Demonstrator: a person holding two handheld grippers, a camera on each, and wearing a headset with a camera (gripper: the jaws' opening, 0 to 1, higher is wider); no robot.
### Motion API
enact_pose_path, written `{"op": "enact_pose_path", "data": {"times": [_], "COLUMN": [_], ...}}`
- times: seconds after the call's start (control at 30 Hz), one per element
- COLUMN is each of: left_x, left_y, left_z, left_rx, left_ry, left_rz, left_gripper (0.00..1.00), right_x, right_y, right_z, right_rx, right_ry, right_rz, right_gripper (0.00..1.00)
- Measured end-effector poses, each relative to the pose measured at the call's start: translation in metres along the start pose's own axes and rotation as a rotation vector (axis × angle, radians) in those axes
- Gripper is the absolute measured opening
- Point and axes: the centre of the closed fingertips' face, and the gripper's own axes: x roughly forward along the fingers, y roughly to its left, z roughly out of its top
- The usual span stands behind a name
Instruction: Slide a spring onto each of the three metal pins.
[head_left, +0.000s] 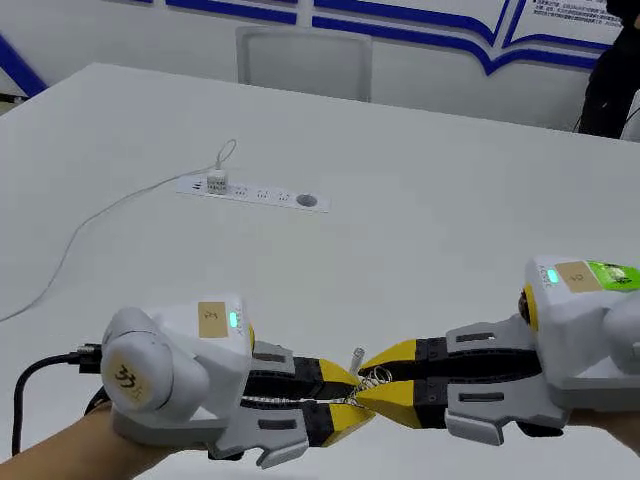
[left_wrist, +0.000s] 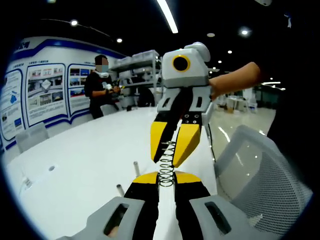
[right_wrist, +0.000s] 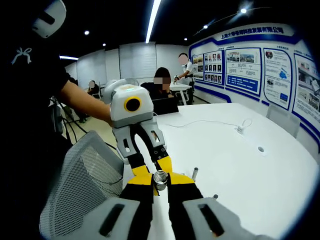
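Metal spring (head_left: 375, 377) is being pinched by left gripper (head_left: 354, 400) and right gripper (head_left: 366, 386), both closed on it, beside a pin (head_left: 357, 358).

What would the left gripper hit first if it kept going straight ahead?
The right gripper, facing the left gripper tip to tip, just past the spring both hold.

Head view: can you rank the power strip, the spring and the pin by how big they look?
1. power strip, largest, though farthest from the camera.
2. spring and pin: both tiny and nearly alike, so not ranked.
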Motion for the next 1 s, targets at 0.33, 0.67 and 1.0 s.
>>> {"op": "enact_pose_path", "data": {"times": [0.33, 0.67, 1.0], "left_x": [-0.001, -0.014, -0.036], "left_y": [0.007, 0.026, 0.052], "left_z": [-0.009, -0.003, -0.008], "left_rx": [-0.008, -0.050, -0.084], "left_ry": [0.037, -0.008, -0.014], "left_rz": [0.067, 0.143, 0.280], "left_gripper": [0.12, 0.26, 0.61], "right_x": [0.005, -0.007, -0.024], "right_y": [-0.004, -0.024, -0.053], "right_z": [0.000, 0.002, -0.005], "right_rx": [0.002, 0.002, 0.024], "right_ry": [0.018, 0.015, 0.040], "right_rz": [-0.040, -0.114, -0.207], "right_gripper": [0.10, 0.11, 0.11]}}
